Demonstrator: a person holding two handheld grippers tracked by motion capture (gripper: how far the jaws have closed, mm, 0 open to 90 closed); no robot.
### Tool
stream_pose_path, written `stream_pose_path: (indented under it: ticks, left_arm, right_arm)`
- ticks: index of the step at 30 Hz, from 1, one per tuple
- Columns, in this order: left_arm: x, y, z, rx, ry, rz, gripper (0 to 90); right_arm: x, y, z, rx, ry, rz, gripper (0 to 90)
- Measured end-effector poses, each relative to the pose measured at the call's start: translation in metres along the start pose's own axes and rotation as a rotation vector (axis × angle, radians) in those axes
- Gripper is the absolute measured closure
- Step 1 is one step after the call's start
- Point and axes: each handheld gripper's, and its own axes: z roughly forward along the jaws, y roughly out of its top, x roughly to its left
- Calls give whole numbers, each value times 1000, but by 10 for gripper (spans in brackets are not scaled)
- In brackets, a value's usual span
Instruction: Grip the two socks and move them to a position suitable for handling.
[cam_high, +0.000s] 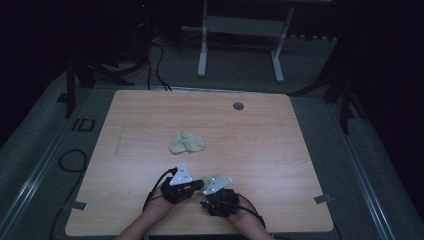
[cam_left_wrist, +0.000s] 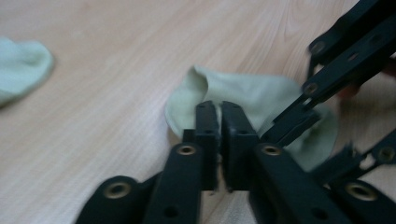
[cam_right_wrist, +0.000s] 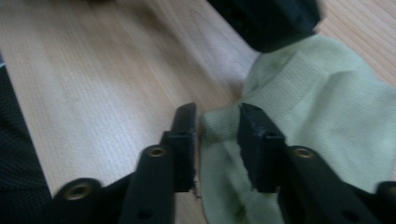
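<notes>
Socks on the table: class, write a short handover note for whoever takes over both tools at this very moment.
Left tool: shut on the near sock's edge, low over the table.
Right tool: jaws either side of a fold of the same sock, not clearly pressing yet.
Second sock: lies crumpled near the table's middle, apart from both tools.
Done: near sock gripped on one side.
Left: probably close the right tool, then handle this sock; the second sock is untouched.

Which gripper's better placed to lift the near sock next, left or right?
Left, probably. The left gripper is shut on the near sock's edge, while the right gripper straddles a fold with a gap showing. The other sock lies apart.
</notes>
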Motion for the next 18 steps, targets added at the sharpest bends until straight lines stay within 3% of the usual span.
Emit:
stream_pose_path:
  ticks: [5,12,18]
  left_arm:
    - [4,-2,13,98,-1,2,892]
    - [5,-2,11,107,9,-15,895]
    - [3,-3,11,102,19,9,895]
  right_arm:
    - [-3,-2,-2,0,1,15,829]
    - [-4,-4,-7,-11,-4,23,870]
    - [-8,-2,-29,-64,-25,41,871]
